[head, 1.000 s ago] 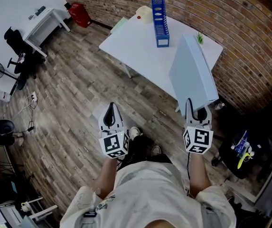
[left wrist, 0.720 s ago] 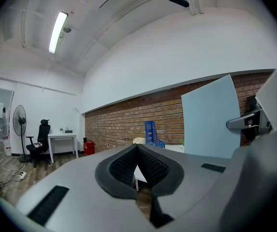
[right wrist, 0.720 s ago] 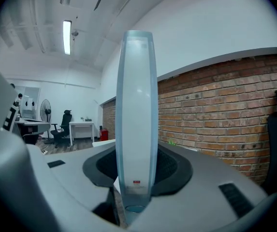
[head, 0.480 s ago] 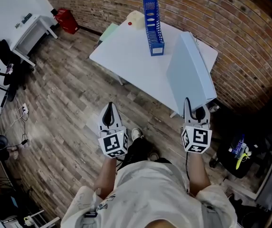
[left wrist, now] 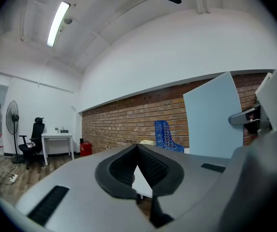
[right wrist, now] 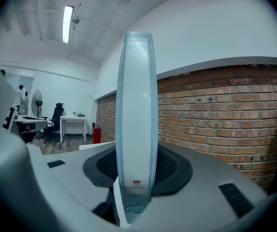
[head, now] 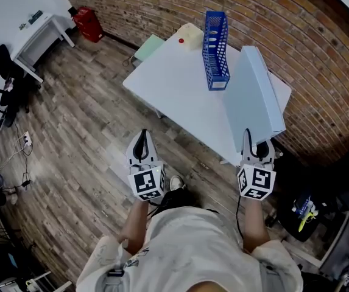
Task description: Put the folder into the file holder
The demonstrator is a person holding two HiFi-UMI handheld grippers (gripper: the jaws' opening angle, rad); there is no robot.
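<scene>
A tall light-blue folder (head: 256,99) stands upright in my right gripper (head: 251,140), which is shut on its lower edge. In the right gripper view the folder's spine (right wrist: 137,120) rises edge-on between the pads. The blue mesh file holder (head: 215,41) stands upright on the white table (head: 174,84), just left of the folder's top. My left gripper (head: 141,137) hangs over the wood floor short of the table, shut with nothing in it. From the left gripper view (left wrist: 137,149), the file holder (left wrist: 166,135) is ahead and the folder (left wrist: 213,117) to the right.
A pale yellow object with a red dot (head: 189,35) and a green sheet (head: 150,46) lie at the table's far end. A brick wall runs behind the table. A red container (head: 90,23), a white desk (head: 31,26) and a black chair (head: 0,59) stand far left.
The person has walked on toward the table and both grippers have travelled with them. The file holder now sits nearer the folder's top. Neither grip has changed.
</scene>
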